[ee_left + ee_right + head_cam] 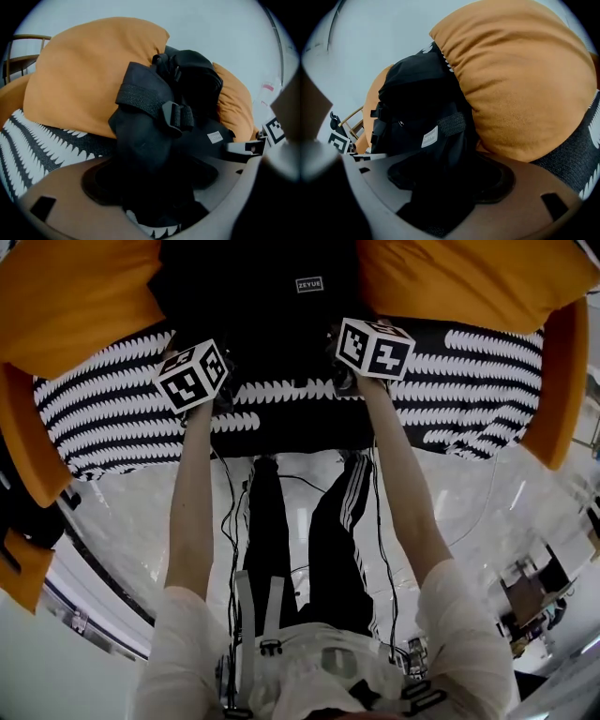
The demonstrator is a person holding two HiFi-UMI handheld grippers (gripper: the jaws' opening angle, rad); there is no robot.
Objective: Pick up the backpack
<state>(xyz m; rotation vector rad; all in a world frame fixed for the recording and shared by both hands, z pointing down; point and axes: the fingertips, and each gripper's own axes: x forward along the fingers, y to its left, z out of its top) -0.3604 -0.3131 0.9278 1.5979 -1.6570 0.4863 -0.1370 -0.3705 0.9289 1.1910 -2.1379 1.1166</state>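
We see the black fabric backpack (267, 306) standing upright on the sofa seat (103, 413), its long axis running up the backrest with its top at the far end. It is wedged between the left orange cushion (75, 296) and the right orange cushion (469, 277), both plump and smooth. The seat is woven, in black and white stripes. Both tongs meet its near side. The left tongs (150, 187) stand spread around a padded left strap (140, 140). The right tongs (445, 183) are also spread, with the right strap (450, 140) between them.
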